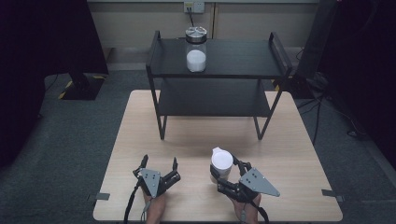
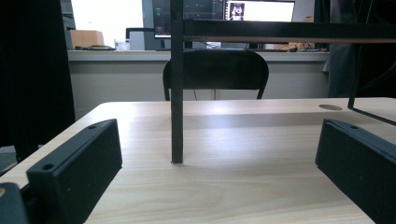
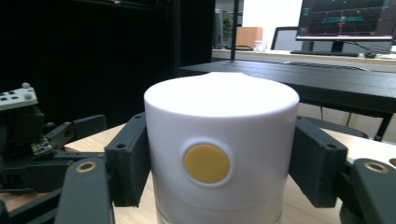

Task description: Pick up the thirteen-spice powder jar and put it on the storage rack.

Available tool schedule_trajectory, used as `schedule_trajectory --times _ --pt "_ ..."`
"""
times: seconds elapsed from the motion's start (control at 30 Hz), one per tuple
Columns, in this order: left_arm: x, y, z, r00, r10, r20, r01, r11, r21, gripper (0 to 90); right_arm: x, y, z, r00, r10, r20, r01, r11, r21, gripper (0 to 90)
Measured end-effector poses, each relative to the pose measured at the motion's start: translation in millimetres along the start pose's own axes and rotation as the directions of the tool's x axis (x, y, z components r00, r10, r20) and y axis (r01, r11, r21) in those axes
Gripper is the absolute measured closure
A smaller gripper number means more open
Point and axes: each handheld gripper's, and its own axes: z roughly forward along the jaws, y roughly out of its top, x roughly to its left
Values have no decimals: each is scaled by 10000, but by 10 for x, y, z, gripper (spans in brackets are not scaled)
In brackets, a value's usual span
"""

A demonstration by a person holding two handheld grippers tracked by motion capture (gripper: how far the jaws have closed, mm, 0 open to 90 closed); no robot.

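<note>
Your right gripper (image 1: 223, 173) is clamped on the white-lidded jar (image 1: 221, 163), one jaw on either side of its lid; the right gripper view shows both black jaws pressed flat against the white lid (image 3: 221, 140), with the yellow dot (image 3: 206, 163) facing the camera. The jar sits at the near right of the wooden table (image 1: 140, 140), upright or nearly so. Whether its base is touching the tabletop cannot be told from these views. Your left gripper (image 1: 159, 165) rests at the near left, jaws spread wide with nothing between them, pointing toward the near-left leg of the rack (image 2: 177, 93).

My guess is that the jar is headed for the black rack (image 1: 217, 74) at the far side of the table, where a matching glass jar (image 1: 195, 49) with white contents stands on the top shelf. The grip is on the lid rather than the body, so keep the jar vertical and move it smoothly, as a jerk could loosen the lid or let it slip. Raise it well above the top shelf's front edge before carrying it forward, steer clear of the side rails, and set it down beside the other jar without knocking it. Keep your left gripper parked where it is, out of the path.
</note>
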Motion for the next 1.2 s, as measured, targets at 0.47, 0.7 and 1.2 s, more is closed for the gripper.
schedule_trajectory --times 0.47,0.7,1.2 --pt "3 0 0 10000 -1 19 1 10000 2 0 -207 226 37 9989 30 -461 -33 10000 -81 301" --pt "5 1 0 10000 0 32 0 10000 5 0 -296 376 85 9977 -8 -677 -5 9998 -192 301" --pt "16 2 -1 10000 0 98 0 10000 9 0 -501 776 245 9921 -291 -1219 272 9995 -166 302"
